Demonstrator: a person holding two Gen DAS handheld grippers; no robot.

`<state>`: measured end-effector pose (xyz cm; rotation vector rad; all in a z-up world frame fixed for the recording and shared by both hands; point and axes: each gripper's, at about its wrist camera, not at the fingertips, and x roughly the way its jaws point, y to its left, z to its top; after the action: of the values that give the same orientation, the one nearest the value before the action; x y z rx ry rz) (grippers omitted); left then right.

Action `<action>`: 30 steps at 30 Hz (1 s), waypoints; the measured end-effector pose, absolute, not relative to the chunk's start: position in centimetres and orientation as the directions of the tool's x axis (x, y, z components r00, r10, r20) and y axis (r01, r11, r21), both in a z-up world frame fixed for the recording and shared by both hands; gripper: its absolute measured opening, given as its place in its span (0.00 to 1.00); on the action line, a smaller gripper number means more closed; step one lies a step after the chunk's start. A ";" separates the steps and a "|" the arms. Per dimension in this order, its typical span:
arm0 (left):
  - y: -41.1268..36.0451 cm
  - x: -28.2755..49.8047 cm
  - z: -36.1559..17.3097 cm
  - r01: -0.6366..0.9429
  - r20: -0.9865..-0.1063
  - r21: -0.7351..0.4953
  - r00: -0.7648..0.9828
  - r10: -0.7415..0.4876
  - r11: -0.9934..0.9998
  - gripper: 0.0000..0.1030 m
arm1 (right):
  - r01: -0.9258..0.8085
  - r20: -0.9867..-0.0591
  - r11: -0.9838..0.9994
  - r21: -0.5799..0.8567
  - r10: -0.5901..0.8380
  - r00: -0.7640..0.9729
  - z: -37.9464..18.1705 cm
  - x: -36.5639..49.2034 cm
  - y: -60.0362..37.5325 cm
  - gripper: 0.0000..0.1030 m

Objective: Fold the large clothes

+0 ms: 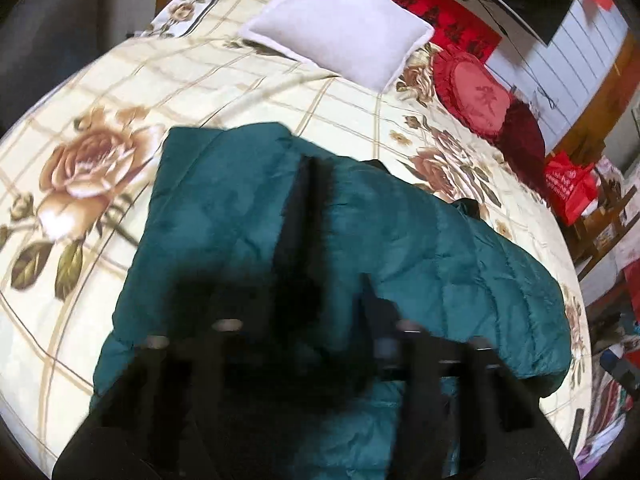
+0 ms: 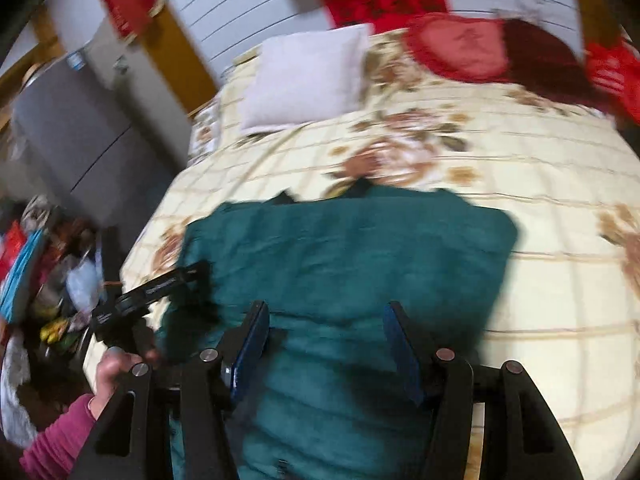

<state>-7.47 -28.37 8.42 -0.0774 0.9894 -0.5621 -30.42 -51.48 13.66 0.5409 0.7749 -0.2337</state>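
A dark teal padded jacket lies spread on the flowered bedspread, with black trim at its far edge. It also shows in the right wrist view. My left gripper hangs low over the jacket; its fingers are blurred dark shapes with black fabric or fur around them, so its state is unclear. It also shows in the right wrist view, at the jacket's left edge. My right gripper is open above the near part of the jacket, its blue-padded fingers wide apart and empty.
A white pillow and red cushions lie at the head of the bed. A red bag and clutter sit beside the bed. A grey cabinet and floor clutter stand on the other side.
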 end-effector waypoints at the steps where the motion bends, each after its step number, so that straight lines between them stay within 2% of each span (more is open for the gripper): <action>1: -28.4 -7.5 9.0 0.424 -0.760 -0.317 0.422 -0.495 0.848 0.21 | 0.413 -0.718 0.829 0.376 -0.021 0.696 13.6 -30.7 -52.1 0.56; 4: -27.5 -7.7 11.0 0.446 -0.721 -0.294 0.477 -0.503 0.845 0.19 | 0.466 -0.731 0.810 0.355 -0.071 0.679 13.2 -30.6 -53.3 0.56; 7: -25.5 -7.3 12.0 0.424 -0.691 -0.266 0.542 -0.478 0.866 0.18 | 0.453 -0.743 0.822 0.345 -0.056 0.667 11.8 -28.6 -52.5 0.56; 11: -24.4 -6.0 9.4 0.384 -0.743 -0.207 0.536 -0.400 0.900 0.18 | 0.468 -0.795 0.830 0.303 -0.050 0.604 7.2 -24.3 -50.9 0.56; 14: -23.5 -5.6 8.0 0.370 -0.766 -0.216 0.509 -0.392 0.903 0.18 | 0.490 -0.818 0.825 0.281 -0.060 0.572 4.4 -22.3 -50.7 0.56; 18: -22.2 -5.7 9.0 0.354 -0.767 -0.276 0.479 -0.427 0.894 0.19 | 0.455 -0.789 0.836 0.305 -0.046 0.612 6.7 -23.1 -50.9 0.56; 20: -22.1 -6.0 10.0 0.361 -0.756 -0.295 0.478 -0.448 0.884 0.19 | 0.460 -0.765 0.840 0.289 -0.086 0.638 8.2 -24.0 -51.1 0.56; 23: -22.8 -7.0 11.4 0.381 -0.726 -0.257 0.531 -0.437 0.888 0.39 | 0.465 -0.754 0.852 0.240 -0.139 0.643 9.7 -24.2 -50.8 0.56; 24: -23.2 -7.3 11.6 0.387 -0.718 -0.243 0.545 -0.433 0.890 0.50 | 0.467 -0.755 0.855 0.228 -0.147 0.638 9.9 -23.9 -50.7 0.56; 25: -23.5 -7.3 11.7 0.390 -0.715 -0.230 0.554 -0.426 0.892 0.53 | 0.467 -0.758 0.856 0.222 -0.150 0.635 9.9 -23.6 -50.6 0.56; 28: -23.5 -7.6 12.3 0.367 -0.692 -0.183 0.611 -0.385 0.912 0.53 | 0.463 -0.761 0.865 0.195 -0.165 0.628 9.5 -22.2 -50.0 0.56; 30: -23.1 -7.6 12.6 0.367 -0.663 -0.203 0.631 -0.403 0.908 0.53 | 0.455 -0.772 0.872 0.182 -0.161 0.615 8.6 -20.8 -49.4 0.56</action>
<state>-7.56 -23.14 12.58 -0.0499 0.7709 -0.4414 -20.84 -49.36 8.65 0.3817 0.8379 -0.3648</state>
